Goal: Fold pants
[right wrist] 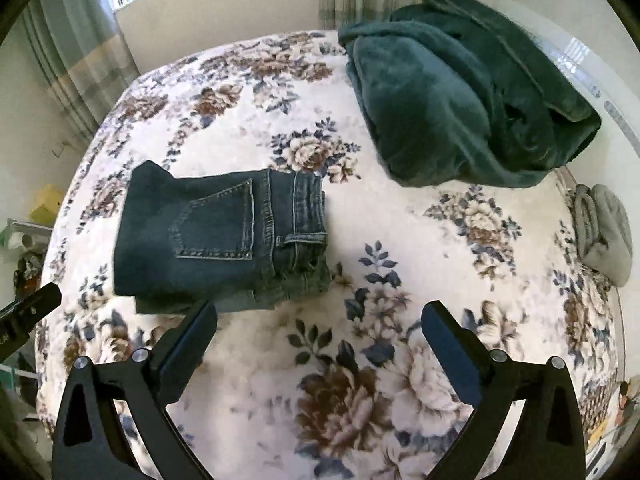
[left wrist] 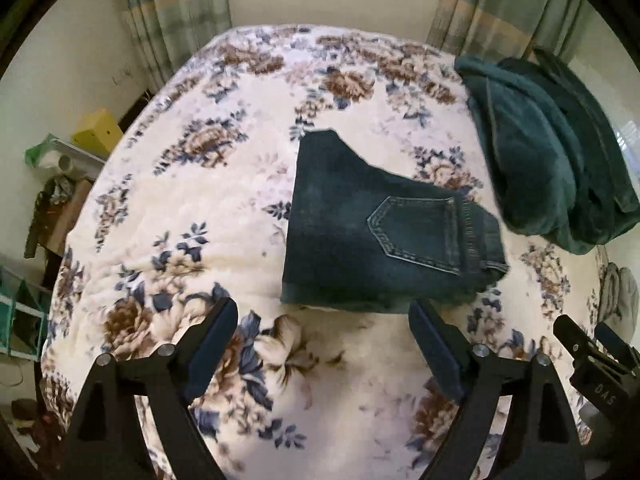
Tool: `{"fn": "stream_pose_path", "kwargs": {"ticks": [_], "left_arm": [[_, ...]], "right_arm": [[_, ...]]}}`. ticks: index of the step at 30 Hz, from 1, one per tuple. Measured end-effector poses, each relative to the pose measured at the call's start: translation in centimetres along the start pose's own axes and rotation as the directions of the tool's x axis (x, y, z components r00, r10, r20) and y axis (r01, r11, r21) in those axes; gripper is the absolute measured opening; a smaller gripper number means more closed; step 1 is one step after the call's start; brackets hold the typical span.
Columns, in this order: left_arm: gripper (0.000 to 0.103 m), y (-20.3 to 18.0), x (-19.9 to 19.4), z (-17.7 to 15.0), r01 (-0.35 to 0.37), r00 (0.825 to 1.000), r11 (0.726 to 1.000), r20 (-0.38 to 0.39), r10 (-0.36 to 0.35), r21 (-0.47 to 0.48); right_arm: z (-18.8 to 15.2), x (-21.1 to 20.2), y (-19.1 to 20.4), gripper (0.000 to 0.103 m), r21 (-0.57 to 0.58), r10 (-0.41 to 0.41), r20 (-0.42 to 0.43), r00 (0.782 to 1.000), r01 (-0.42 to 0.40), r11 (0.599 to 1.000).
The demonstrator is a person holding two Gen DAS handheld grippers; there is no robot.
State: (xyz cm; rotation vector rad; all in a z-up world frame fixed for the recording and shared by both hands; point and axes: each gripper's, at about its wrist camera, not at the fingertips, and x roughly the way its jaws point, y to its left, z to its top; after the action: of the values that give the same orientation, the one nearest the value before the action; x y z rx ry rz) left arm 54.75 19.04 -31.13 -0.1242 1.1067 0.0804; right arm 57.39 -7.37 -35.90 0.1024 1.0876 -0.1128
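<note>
Dark blue jeans [left wrist: 372, 236] lie folded into a compact stack on the floral bedspread [left wrist: 192, 208], back pocket up, waistband to the right. In the right wrist view the jeans [right wrist: 216, 236] lie left of centre. My left gripper [left wrist: 324, 320] is open and empty, hovering just in front of the jeans' near edge. My right gripper [right wrist: 320, 324] is open and empty, in front of and to the right of the jeans. The right gripper's body shows at the left wrist view's right edge [left wrist: 596, 360]; part of the left one shows at the right wrist view's left edge [right wrist: 24, 312].
A dark green plush blanket [right wrist: 460, 88] is bundled at the bed's far right. A grey folded item [right wrist: 604, 236] lies at the right edge. Curtains [left wrist: 176, 12] hang behind the bed. Shelves with a yellow box [left wrist: 96, 132] stand left of the bed.
</note>
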Motion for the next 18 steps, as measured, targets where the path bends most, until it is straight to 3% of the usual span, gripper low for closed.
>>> {"fn": "stream_pose_path", "kwargs": {"ticks": [9, 18], "left_arm": [[0.087, -2.0, -12.3, -5.3, -0.046, 0.99, 0.999, 0.133, 0.043, 0.016], [0.087, -3.0, -24.0, -11.0, -0.045, 0.969, 0.999, 0.243, 0.037, 0.025]], "right_arm": [[-3.3, -13.4, -2.5, 0.103, -0.037, 0.016, 0.122, 0.992, -0.011, 0.999], [-9.4, -29.3, -4.9, 0.103, -0.109, 0.033, 0.266, 0.964, -0.004, 0.994]]}}
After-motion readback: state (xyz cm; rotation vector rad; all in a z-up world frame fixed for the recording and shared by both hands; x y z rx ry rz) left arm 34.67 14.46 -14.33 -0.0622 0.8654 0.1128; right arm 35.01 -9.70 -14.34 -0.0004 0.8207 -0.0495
